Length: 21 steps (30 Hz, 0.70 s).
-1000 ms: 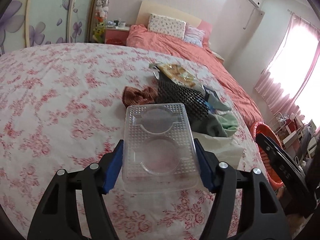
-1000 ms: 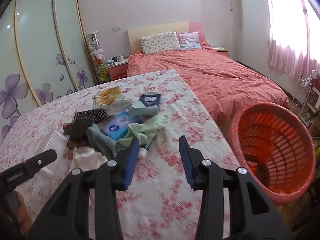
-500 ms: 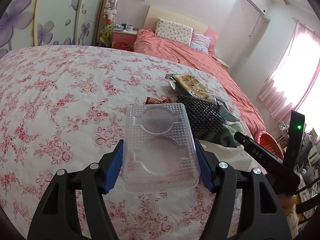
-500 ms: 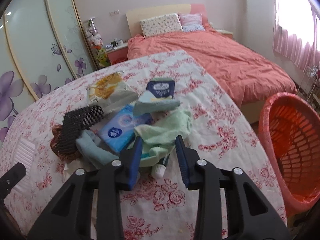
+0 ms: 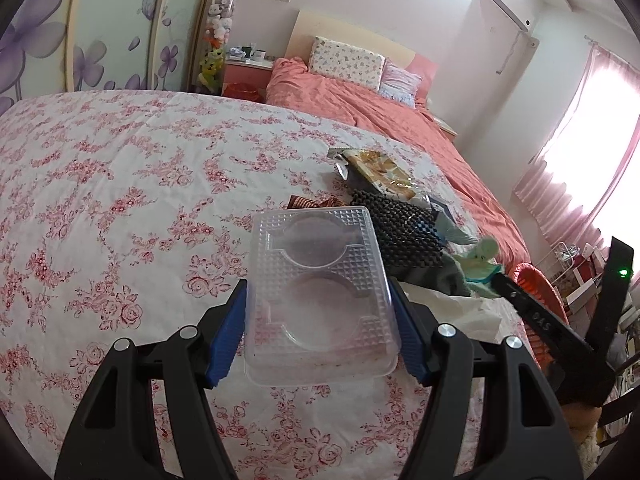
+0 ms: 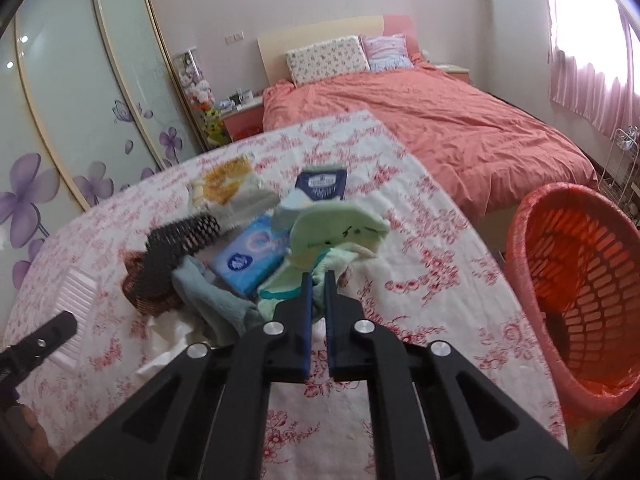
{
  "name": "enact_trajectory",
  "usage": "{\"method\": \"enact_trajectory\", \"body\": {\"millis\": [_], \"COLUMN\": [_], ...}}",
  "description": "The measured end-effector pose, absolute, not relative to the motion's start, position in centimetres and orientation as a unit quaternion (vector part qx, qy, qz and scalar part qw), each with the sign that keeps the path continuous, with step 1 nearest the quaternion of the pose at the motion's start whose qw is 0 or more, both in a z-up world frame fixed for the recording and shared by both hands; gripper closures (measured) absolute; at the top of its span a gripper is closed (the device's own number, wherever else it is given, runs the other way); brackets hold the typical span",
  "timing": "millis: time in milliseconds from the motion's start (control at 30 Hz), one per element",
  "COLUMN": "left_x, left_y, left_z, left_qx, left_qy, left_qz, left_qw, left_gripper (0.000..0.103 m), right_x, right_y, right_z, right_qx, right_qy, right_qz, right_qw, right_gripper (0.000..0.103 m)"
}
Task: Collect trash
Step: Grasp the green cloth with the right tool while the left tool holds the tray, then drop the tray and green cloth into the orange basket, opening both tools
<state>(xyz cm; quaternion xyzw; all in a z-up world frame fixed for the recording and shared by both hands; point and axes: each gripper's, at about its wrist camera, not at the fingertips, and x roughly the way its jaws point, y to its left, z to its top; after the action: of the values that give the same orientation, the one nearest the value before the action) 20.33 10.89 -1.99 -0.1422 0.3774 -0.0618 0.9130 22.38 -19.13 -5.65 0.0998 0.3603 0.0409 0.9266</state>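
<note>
The left gripper clamps a clear plastic tray by its long sides between blue pads, holding it above the floral cloth that covers the desk; the tray has a diamond-textured surface with two round recesses, and its near end shows a reddish smear; to its right lies the heap of trash; a brown striped wrapper peeks out just behind the tray, a black studded mat sits beside it, and a yellow snack bag lies further back; in the right wrist view the same heap spreads from left to right as the black mat, the snack bag, a blue tissue pack, a grey-green cloth and a dark blue packet; white crumpled paper lies at the near edge of the heap; the right gripper has its jaws drawn almost together, pinching the edge of a pale green cloth that rises from the pile, lifted and slightly blurred; right of the desk stands an orange basket on the floor, lined with a thin bag, well apart from the heap; behind everything a bed with a coral cover and two pillows stands against the far wall.
</note>
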Motion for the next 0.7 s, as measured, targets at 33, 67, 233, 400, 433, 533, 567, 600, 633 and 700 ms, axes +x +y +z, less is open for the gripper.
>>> {"method": "enact_trajectory", "body": {"millis": [33, 67, 233, 400, 433, 533, 567, 600, 633, 700], "left_x": [20.3, 20.2, 20.0, 19.9, 19.8, 19.7, 19.7, 19.6, 19.6, 19.7], "left_y": [10.7, 10.6, 9.4, 7.9, 7.5, 6.3, 5.9, 5.4, 4.9, 3.9], "left_z": [-1.8, -1.7, -0.9, -0.2, -0.1, 0.3, 0.4, 0.6, 0.7, 1.0], "left_qx": [-0.141, -0.14, -0.132, -0.122, -0.119, -0.114, -0.112, -0.11, -0.108, -0.103], "left_qy": [0.376, 0.375, 0.367, 0.362, 0.36, 0.357, 0.356, 0.354, 0.353, 0.351], "left_qz": [-0.064, -0.065, -0.075, -0.088, -0.093, -0.104, -0.108, -0.112, -0.117, -0.126], "left_qw": [0.914, 0.914, 0.918, 0.92, 0.921, 0.921, 0.922, 0.922, 0.922, 0.922], "left_gripper": [0.037, 0.037, 0.037, 0.037, 0.037, 0.037, 0.037, 0.037, 0.037, 0.037], "right_x": [22.1, 21.8, 20.2, 18.5, 18.3, 17.2, 16.9, 16.4, 16.1, 15.3], "right_y": [-19.3, -19.5, -20.8, -22.4, -22.6, -23.7, -24.1, -24.6, -25.0, -26.1], "right_z": [-5.2, -4.7, -3.0, -1.3, -1.0, 0.1, 0.5, 0.9, 1.1, 1.7], "right_qx": [0.101, 0.102, 0.109, 0.116, 0.117, 0.119, 0.119, 0.119, 0.119, 0.121], "right_qy": [0.355, 0.348, 0.326, 0.302, 0.299, 0.282, 0.278, 0.271, 0.267, 0.258], "right_qz": [0.041, 0.04, 0.035, 0.031, 0.031, 0.026, 0.023, 0.019, 0.016, 0.005], "right_qw": [0.929, 0.931, 0.938, 0.946, 0.947, 0.952, 0.953, 0.955, 0.956, 0.959], "right_gripper": [0.097, 0.097, 0.097, 0.097, 0.097, 0.097, 0.097, 0.097, 0.097, 0.097]}}
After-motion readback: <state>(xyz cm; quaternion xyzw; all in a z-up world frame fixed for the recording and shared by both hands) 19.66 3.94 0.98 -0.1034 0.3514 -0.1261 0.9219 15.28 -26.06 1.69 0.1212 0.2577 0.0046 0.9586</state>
